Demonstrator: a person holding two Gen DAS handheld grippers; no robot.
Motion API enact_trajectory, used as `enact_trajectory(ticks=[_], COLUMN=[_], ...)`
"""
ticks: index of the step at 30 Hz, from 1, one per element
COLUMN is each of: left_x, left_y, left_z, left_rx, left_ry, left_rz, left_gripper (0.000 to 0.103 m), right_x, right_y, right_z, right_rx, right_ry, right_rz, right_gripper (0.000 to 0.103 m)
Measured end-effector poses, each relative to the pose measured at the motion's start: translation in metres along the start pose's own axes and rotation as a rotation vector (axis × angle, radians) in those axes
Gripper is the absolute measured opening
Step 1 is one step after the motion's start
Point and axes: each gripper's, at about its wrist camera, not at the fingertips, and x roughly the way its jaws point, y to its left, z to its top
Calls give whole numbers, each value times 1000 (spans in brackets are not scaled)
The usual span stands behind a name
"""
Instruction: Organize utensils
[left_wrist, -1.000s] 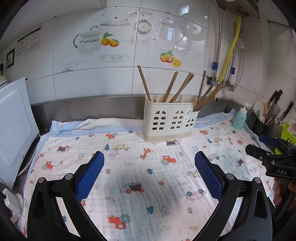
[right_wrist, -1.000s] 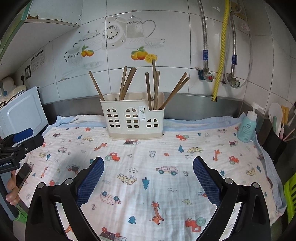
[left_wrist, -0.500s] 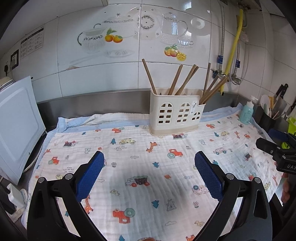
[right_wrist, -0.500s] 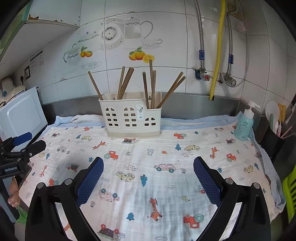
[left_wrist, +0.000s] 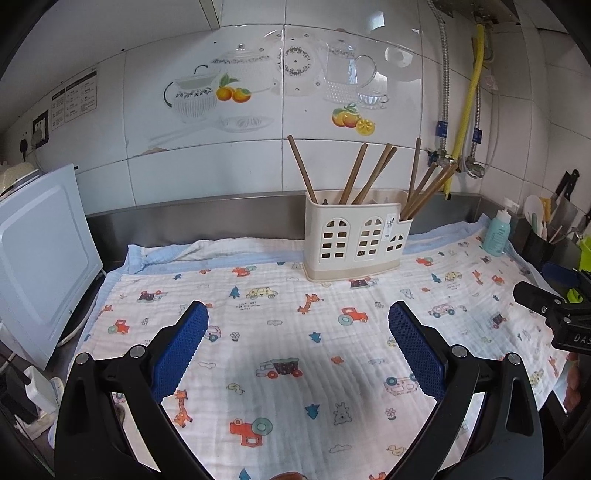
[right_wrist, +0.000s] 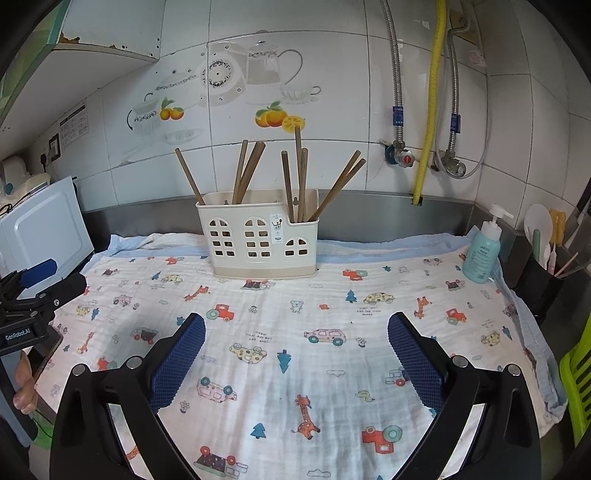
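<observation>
Left wrist view: we see the left gripper (left_wrist: 297, 345) with jaws wide, nothing between the blue pads (left_wrist: 181, 345), and the right gripper (left_wrist: 554, 314) poking in at the right edge. Only this view shows the knives (left_wrist: 565, 192) at the far right wall. Right wrist view: right gripper (right_wrist: 295, 347), jaws wide too, empty; the left gripper (right_wrist: 33, 295) shows at the left edge with part of a hand (right_wrist: 24, 384) under it. Only here do we get the red valve (right_wrist: 406, 159) on the wall pipes and the green plastic item (right_wrist: 576, 387) at the right edge; what it is, we cannot tell.

The surface is covered by a white cloth (left_wrist: 295, 332) printed with cartoon cars, giraffes and trees, blue border at the back edge. White tiled wall behind with teapot and fruit decals, steel backsplash, a yellow hose (right_wrist: 430, 99) and braided metal hoses. A white appliance (left_wrist: 40, 254) sits at the left edge; a teal pump bottle (right_wrist: 482, 251) and a dark holder with spoons (right_wrist: 543, 273) sit at the right edge.

The cream utensil caddy (left_wrist: 354, 240) stands upright at the back edge of the surface, near the middle, on the cloth. Brown chopsticks (left_wrist: 354, 173) lean in it, some in the larger compartment, some in the smaller right one. The caddy is well apart from both pairs of jaws, ahead of them, slightly right of centre for the left pair and slightly left for the right.
</observation>
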Motion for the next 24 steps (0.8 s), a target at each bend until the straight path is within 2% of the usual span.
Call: enact_trajectory(ticks=[24], left_x=[-15], left_y=[-12], left_z=[0], left_rx=[15], left_ry=[-47], left_rz=[-6], left_gripper=[97], right_x=[-13], right_y=[-6], right_z=[0], right_rx=[12], right_ry=[-26], right_rz=[-8], right_gripper=[96])
